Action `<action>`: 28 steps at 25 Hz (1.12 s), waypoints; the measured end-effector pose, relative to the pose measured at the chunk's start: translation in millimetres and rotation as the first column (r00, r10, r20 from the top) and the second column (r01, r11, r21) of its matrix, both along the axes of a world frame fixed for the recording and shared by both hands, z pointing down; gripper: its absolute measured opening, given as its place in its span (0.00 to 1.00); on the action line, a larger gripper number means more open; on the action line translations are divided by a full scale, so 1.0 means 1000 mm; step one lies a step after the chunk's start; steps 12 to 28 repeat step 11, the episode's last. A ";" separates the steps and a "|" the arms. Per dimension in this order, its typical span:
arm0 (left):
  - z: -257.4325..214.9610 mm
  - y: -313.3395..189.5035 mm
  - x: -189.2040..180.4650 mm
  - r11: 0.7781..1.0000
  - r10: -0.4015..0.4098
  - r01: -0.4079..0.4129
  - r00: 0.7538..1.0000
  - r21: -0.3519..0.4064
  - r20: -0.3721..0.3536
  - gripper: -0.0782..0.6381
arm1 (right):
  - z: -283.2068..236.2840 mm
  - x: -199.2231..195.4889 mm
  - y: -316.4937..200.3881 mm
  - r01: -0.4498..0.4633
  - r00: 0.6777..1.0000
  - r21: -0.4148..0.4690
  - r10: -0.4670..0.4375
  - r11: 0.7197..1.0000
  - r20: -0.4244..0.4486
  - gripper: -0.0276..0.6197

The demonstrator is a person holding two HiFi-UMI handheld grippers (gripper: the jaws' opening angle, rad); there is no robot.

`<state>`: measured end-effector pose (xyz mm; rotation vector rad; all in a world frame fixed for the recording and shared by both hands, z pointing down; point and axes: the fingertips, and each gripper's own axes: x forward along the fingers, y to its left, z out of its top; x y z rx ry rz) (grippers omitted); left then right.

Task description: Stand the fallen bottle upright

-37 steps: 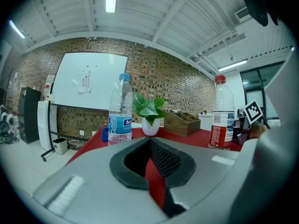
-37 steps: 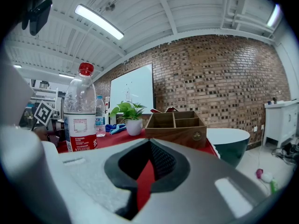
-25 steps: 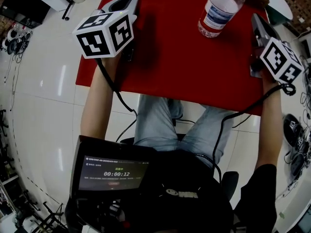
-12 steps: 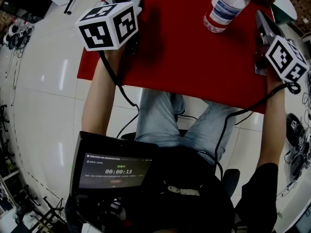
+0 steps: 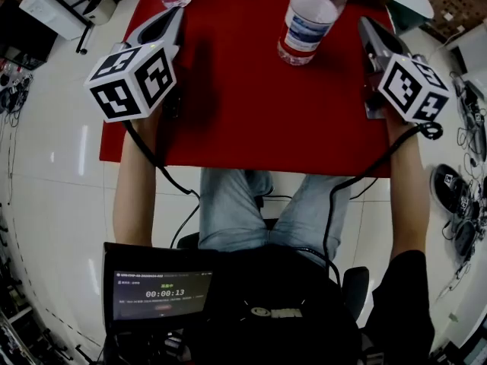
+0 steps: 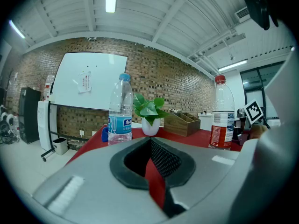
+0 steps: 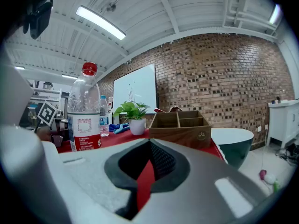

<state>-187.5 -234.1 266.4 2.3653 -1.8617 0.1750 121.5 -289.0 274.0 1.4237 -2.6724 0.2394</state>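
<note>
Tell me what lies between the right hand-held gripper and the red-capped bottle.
Nothing but bare red table; the head view shows the red-capped bottle standing left of the right hand-held gripper.

Brick wall with a whiteboard, glossy white tiled floor, strip lights under a white beamed ceiling, red table.

The screen low in the head view shows a timer reading 00:00:13; the smaller lines around it are too fine to read. The red-capped bottle bears a red-and-white label and the blue-capped bottle a blue one, both with print too small to make out. The cubes on the left gripper and right gripper carry black-and-white square code markers, without letters.
</note>
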 end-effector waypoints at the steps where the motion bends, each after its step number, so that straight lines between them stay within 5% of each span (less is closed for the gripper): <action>1: 0.000 0.000 -0.001 1.000 -0.003 0.003 1.000 0.001 0.001 0.12 | -0.001 -0.002 0.000 0.009 1.000 0.003 -0.009 1.000 -0.002 0.05; 28: -0.001 -0.004 0.003 1.000 0.006 -0.006 1.000 0.010 -0.006 0.12 | -0.005 -0.002 0.001 0.029 0.999 0.017 -0.029 0.999 -0.018 0.05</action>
